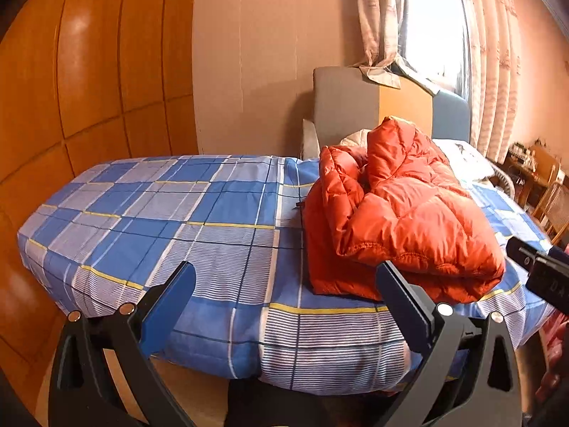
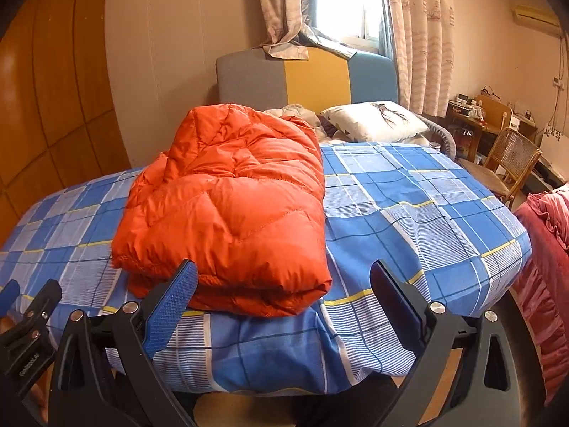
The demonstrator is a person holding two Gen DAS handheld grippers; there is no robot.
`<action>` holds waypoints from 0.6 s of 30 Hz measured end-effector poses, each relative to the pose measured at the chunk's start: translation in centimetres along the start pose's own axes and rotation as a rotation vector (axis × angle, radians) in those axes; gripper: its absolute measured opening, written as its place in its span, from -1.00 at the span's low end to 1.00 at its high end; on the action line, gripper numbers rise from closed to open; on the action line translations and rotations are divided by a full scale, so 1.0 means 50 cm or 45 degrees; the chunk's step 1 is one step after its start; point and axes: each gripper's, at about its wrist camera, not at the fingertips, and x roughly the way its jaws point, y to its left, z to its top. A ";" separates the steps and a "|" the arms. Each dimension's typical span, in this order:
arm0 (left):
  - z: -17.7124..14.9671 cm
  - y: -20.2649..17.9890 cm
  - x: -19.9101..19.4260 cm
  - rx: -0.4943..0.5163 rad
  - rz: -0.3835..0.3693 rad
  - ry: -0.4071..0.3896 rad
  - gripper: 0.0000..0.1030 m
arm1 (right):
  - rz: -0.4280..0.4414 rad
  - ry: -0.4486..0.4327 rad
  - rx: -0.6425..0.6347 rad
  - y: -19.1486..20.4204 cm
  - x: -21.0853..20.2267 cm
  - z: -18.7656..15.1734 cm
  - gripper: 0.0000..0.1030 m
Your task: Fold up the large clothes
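An orange puffy down jacket (image 1: 402,213) (image 2: 234,206) lies folded into a thick bundle on the blue plaid bed (image 1: 199,220) (image 2: 419,206), near its front edge. My left gripper (image 1: 286,279) stands open, held back from the bed's edge, with the jacket just beyond its right finger. My right gripper (image 2: 284,277) is open too, with the jacket's front fold just beyond its fingers. Nothing is between the fingers of either one. In the right wrist view the left gripper shows at the lower left edge.
A wooden wardrobe (image 1: 81,71) stands left of the bed. A grey, yellow and blue headboard (image 2: 306,78), a white pillow (image 2: 377,121) and a curtained window (image 2: 348,3) are at the far end. A wicker chair (image 2: 508,163) and a red ruffled cloth (image 2: 544,249) stand to the right.
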 end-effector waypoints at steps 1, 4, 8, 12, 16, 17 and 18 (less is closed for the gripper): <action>0.000 0.003 0.001 -0.016 0.002 0.010 0.96 | 0.000 -0.004 -0.008 0.001 -0.001 -0.001 0.88; -0.001 0.006 0.003 -0.027 0.010 0.019 0.96 | 0.011 0.000 -0.011 0.002 -0.002 -0.003 0.88; -0.004 0.001 0.000 -0.004 0.015 0.004 0.96 | 0.007 -0.005 -0.026 0.004 -0.003 -0.005 0.88; -0.007 -0.011 -0.004 0.019 0.004 -0.003 0.96 | 0.005 -0.001 -0.030 0.008 -0.002 -0.008 0.88; -0.010 -0.011 -0.003 0.008 -0.008 0.011 0.96 | 0.002 -0.004 -0.023 0.006 -0.002 -0.008 0.88; -0.010 -0.011 -0.003 0.006 -0.007 0.010 0.96 | 0.001 -0.002 -0.019 0.005 -0.002 -0.009 0.88; -0.010 -0.011 -0.004 0.010 -0.006 0.007 0.96 | -0.001 0.003 -0.013 0.004 0.000 -0.009 0.88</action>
